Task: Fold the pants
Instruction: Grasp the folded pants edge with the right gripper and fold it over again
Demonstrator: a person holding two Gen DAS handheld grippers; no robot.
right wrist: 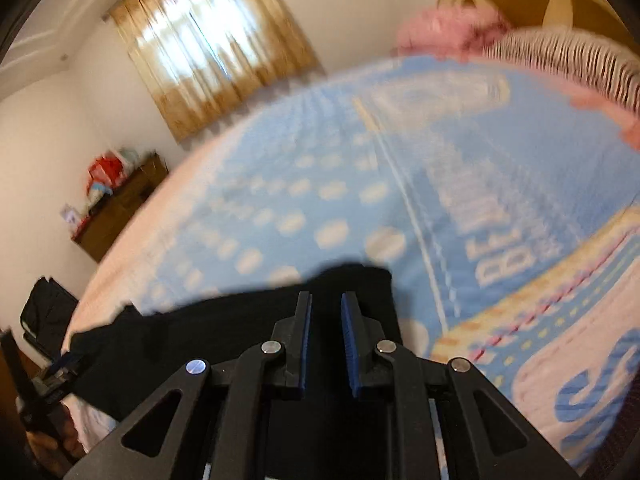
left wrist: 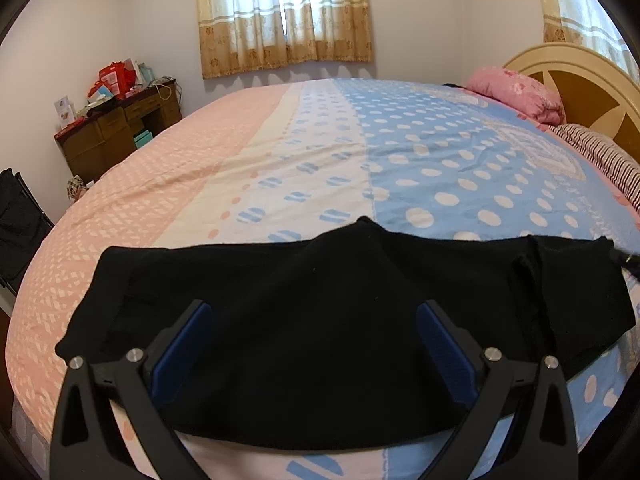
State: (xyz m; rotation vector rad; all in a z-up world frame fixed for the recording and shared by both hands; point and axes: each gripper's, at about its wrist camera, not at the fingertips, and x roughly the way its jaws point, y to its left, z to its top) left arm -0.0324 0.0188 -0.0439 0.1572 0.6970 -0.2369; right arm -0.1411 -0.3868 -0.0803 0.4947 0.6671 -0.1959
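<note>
Left claw (left wrist: 314,334) spread over black pants (left wrist: 340,320), pink pillow (left wrist: 520,90), wooden desk (left wrist: 120,124)

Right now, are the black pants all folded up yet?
Not yet. The black pants lie in a long band across the bed, so one fold may be done. The left hand-held gripper is open above them. The right hand-held gripper is nearly closed over one end, but the blur hides any grip. Folding them shorter remains.

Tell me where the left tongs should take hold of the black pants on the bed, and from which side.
Judging by the left wrist view, grip the black pants at their left end, coming from the near bed edge. That end lies flat, free and squared off, beside the open left tongs.
</note>
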